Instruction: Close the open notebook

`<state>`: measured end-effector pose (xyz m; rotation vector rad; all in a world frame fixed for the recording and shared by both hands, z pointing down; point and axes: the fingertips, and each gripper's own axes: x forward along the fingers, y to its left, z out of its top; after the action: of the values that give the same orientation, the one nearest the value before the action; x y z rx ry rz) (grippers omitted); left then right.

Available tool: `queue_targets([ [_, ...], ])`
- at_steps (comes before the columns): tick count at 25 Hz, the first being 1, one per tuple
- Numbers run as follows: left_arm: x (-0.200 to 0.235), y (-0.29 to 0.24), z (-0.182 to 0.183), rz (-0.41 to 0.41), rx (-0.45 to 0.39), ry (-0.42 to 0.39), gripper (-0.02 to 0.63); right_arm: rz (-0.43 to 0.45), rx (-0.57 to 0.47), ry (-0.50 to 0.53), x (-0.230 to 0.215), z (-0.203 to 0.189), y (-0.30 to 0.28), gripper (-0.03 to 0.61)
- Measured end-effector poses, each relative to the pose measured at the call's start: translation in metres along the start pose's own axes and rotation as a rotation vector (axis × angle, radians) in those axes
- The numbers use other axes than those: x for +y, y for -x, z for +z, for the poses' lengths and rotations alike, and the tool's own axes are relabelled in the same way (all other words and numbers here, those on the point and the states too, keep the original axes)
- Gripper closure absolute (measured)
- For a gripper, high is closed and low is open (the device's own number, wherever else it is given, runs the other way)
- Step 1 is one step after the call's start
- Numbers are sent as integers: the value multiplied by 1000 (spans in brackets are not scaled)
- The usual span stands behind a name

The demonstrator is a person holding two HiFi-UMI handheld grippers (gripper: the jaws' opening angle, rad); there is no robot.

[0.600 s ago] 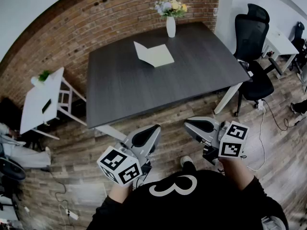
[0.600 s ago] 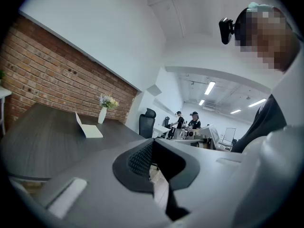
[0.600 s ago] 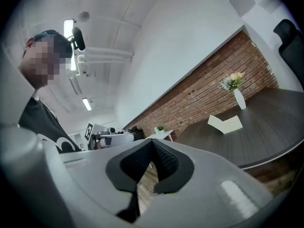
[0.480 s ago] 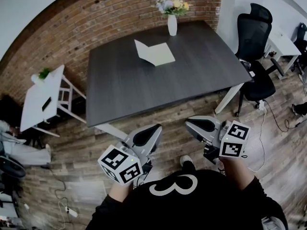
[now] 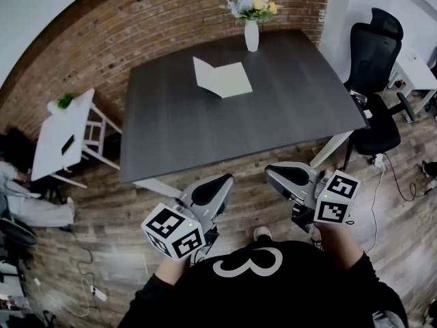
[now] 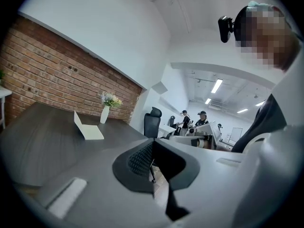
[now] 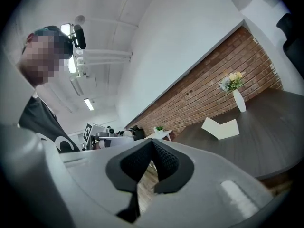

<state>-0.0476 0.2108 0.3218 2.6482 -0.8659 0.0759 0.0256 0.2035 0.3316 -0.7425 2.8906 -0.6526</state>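
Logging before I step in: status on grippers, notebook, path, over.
Left gripper, right gripper shut, empty, short of the table. Notebook open at far side, near flower vase. Nothing between.

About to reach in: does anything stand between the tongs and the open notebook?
Nothing visible does. The left tongs and right tongs hang over the floor, short of the near edge of the table. Only bare tabletop lies between that edge and the notebook. The vase stands beyond the notebook, out of the way.
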Motion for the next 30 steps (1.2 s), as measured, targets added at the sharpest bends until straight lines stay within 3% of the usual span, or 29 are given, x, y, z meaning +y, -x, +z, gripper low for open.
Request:
queue_targets([
  [10, -2, -70, 13, 15, -12, -26, 598, 64, -19, 3, -47, 35, 23, 578],
  [17, 3, -84, 8, 51, 2, -10, 598, 69, -23, -12, -67, 39, 30, 578],
  [30, 106, -120, 14, 64, 36, 104, 598, -12, 18, -109, -150, 40, -23, 578],
])
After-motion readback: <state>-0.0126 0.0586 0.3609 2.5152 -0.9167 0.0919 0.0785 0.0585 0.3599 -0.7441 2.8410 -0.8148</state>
